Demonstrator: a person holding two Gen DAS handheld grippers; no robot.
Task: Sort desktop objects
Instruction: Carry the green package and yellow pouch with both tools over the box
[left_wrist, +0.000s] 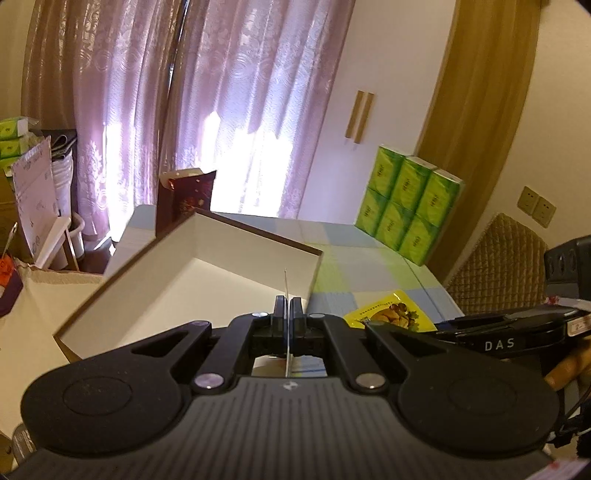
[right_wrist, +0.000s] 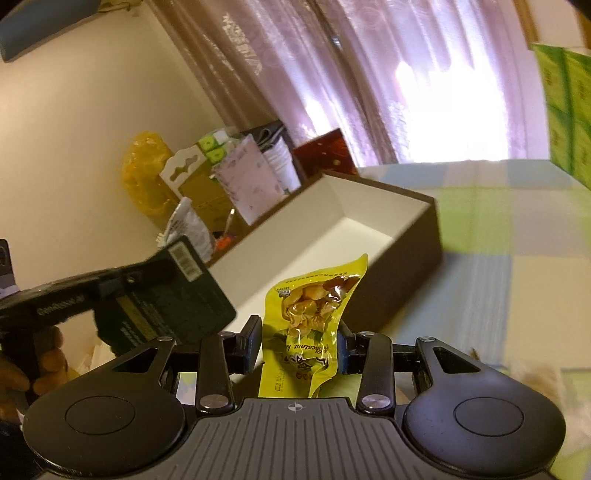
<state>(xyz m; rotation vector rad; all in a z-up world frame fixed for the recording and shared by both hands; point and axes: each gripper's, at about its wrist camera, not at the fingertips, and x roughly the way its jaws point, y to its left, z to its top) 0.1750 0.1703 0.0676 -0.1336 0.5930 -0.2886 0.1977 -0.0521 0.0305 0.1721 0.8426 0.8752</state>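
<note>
Left wrist view: left gripper (left_wrist: 287, 308) pinches a thin dark card (left_wrist: 286, 325) edge-on, white-lined box (left_wrist: 207, 273) at twelve o'clock. Right wrist view: right gripper (right_wrist: 300, 341) clamps the yellow chestnut packet (right_wrist: 314, 325) (upright), box at one o'clock.

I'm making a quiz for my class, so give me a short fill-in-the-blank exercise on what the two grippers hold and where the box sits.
1. The right gripper is shut on a ____ chestnut snack pouch.
2. The left gripper pinches a thin dark card, seen ____ in the left wrist view.
3. The open box has a brown outside and a ____ inside.
4. The stacked tissue packs on the table are ____.

Missing words: yellow; edge-on; white; green
</note>
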